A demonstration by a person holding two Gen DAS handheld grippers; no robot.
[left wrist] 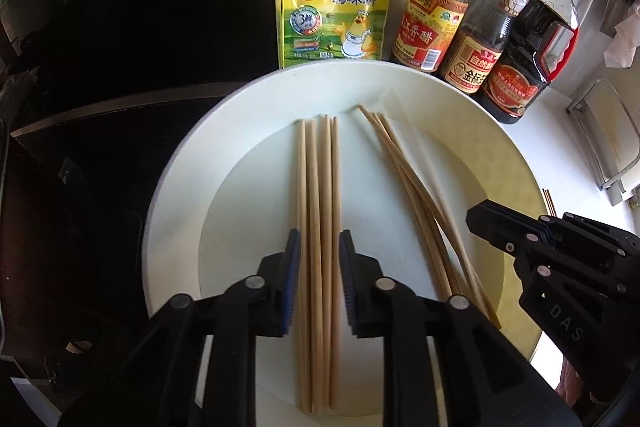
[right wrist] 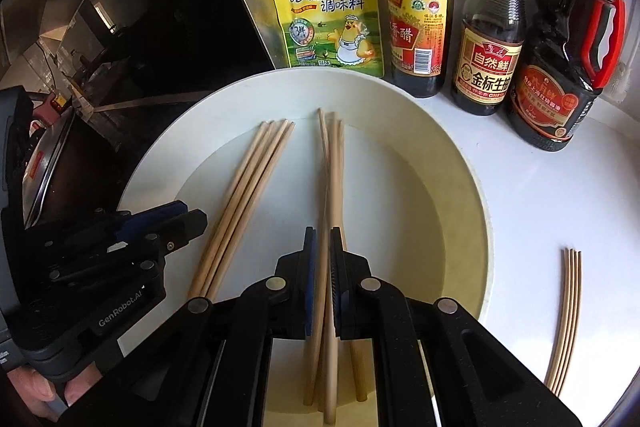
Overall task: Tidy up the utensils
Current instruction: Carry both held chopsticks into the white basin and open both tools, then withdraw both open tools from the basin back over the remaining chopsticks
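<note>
Light, stiff, smooth chopsticks (left wrist: 318, 247) lie in two bundles on the white plate (left wrist: 176, 211), left gripper (left wrist: 320, 247) jaws slightly spread around one, right gripper (right wrist: 323, 247) pinching the other (right wrist: 334, 171); they likely roll, so grasp mid-length.

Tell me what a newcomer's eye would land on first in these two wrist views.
The big white plate fills both views, with two bundles of wooden chopsticks on it. The left hand-held gripper straddles the straight bundle with its pads apart, and the right hand-held gripper is closed on the splayed bundle. Behind the plate stand a yellow seasoning pouch and three dark sauce bottles; a few more chopsticks lie on the counter right of the plate.
</note>
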